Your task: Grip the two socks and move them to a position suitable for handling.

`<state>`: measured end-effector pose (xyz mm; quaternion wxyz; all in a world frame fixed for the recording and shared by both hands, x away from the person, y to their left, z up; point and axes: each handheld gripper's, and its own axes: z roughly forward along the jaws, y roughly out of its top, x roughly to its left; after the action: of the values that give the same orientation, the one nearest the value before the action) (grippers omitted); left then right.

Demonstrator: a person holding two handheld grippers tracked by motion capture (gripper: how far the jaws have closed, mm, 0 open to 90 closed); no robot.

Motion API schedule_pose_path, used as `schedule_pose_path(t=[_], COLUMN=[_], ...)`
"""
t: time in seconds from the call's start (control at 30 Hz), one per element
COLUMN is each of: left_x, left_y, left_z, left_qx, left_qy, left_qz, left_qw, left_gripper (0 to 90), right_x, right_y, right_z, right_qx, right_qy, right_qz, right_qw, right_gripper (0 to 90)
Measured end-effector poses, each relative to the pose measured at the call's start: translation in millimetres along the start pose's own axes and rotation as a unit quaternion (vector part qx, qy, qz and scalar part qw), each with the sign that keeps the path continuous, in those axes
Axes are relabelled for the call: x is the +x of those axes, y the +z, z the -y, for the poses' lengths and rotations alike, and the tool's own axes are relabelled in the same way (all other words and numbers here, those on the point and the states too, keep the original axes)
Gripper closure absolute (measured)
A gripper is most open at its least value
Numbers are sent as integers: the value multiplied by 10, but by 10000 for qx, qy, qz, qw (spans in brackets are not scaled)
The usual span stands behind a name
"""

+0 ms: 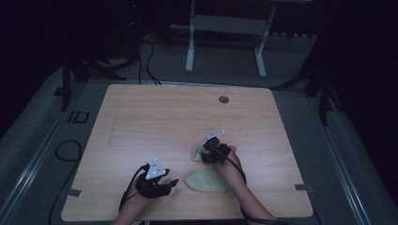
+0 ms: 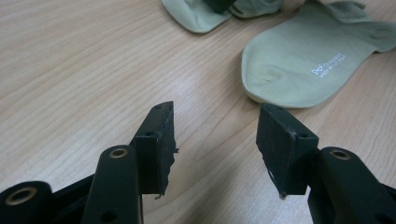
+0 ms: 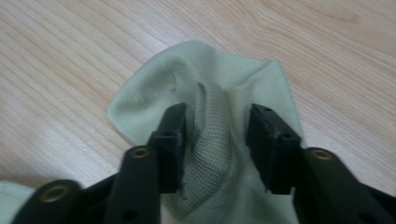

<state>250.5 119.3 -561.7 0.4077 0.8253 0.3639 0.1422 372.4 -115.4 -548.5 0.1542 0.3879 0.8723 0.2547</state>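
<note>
Meanwhile we kept our right gripper (image 3: 215,140) parted over the far sock (image 3: 205,93), a raised fold between its jaws, on the table (image 1: 155,117). Our left gripper (image 2: 215,140) stood open and empty near the near sock (image 2: 299,65).

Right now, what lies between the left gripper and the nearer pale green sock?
Only bare wooden table. In the left gripper view, the left gripper, jaws apart and empty, faces the nearer sock across plain wood.
</note>
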Motion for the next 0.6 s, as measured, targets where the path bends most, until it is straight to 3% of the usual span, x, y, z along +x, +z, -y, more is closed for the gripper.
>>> schedule_pose_path(t=[0.07, 0.2, 0.33, 0.37, 0.4, 0.5, 0.57, 0.6], left_x=[9, 30, 72, 72, 71, 52, 29, 29], left_y=[26, 69, 203, 203, 279, 365, 537, 537], left_z=[-76, -204, -466, -466, -580, -680, -790, -790], left_qx=[-71, -81, -169, -169, -121, -101, 71, 71], left_qy=[43, 141, 228, 228, 361, 482, 598, 598], left_qz=[66, -7, 32, 32, -3, -23, -5, -5], left_qw=[9999, 9999, 9996, 9996, 9993, 9988, 9982, 9982], left_gripper=[439, 440, 510, 549, 570, 658, 710, 724], right_x=[10, -15, -42, -28, -12, 40, 100, 100], right_y=[12, -52, -250, -280, -301, -309, -267, -267], right_z=[-11, -30, -15, 4, 28, 78, 144, 144], right_qx=[17, -68, -231, -236, -217, -140, -21, -21], right_qy=[41, 182, 121, 71, 10, -106, -262, -262], right_qz=[-92, -239, -367, -413, -477, -551, -510, -510], right_qw=[9999, 9995, 9990, 9988, 9986, 9983, 9984, 9984], right_gripper=[455, 445, 530, 582, 598, 629, 657, 657])
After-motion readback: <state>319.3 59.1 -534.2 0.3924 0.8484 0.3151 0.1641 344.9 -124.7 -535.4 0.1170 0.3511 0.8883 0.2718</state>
